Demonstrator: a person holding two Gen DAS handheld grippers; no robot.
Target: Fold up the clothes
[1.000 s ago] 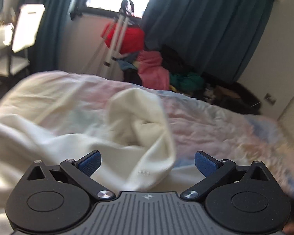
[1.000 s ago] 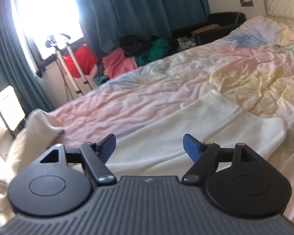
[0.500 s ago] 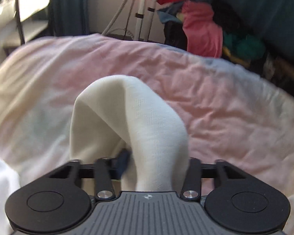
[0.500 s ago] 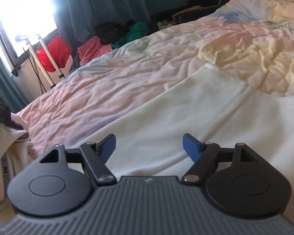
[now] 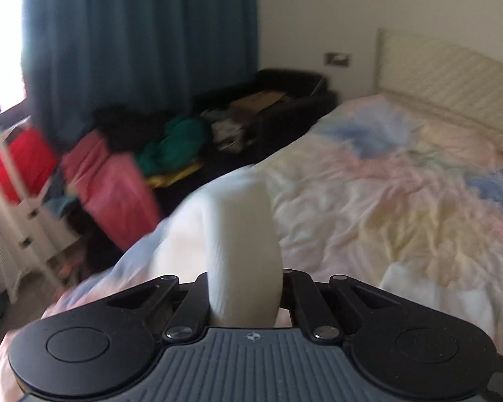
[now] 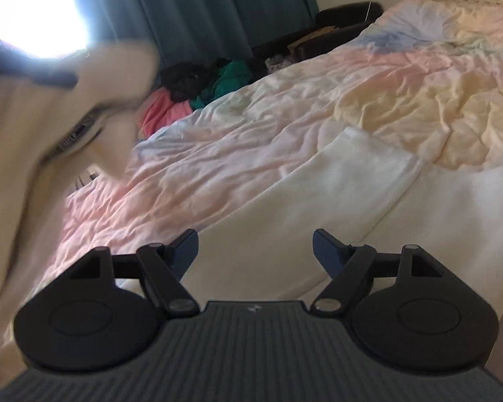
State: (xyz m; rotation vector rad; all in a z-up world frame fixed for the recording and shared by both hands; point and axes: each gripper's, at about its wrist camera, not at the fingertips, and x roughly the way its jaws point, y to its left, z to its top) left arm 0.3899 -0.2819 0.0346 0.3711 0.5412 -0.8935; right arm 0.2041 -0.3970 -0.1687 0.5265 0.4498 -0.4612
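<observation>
Left wrist view: left gripper (image 5: 244, 301) is clamped on a bunched fold of the cream garment (image 5: 243, 234); the cloth stands up out of the closed jaws as a rounded hump. Frame is motion-smeared, so how deep the pinch sits is hard to say. Behind it lie the pastel bedspread (image 5: 402, 201), a clothes pile (image 5: 124, 181) on the floor and the blue curtain (image 5: 144, 33).

Right wrist view: right gripper (image 6: 255, 248) is spread wide with nothing between its pads, hovering over the flat part of the garment on the bedspread (image 6: 285, 100). At far left a lifted, blurred swathe of the same cream cloth hangs high, probably the portion the left gripper carries.

Risks:
- The pinch looks like a gathered wad, not a clean edge, so layers could slip out as the cloth is carried across and the fold would land crooked.
- The right jaws hold nothing down, so drag from the lifted end could pull the flat part along and wrinkle it.
- The lifted cloth could swing into the right gripper's path and snag there.
</observation>
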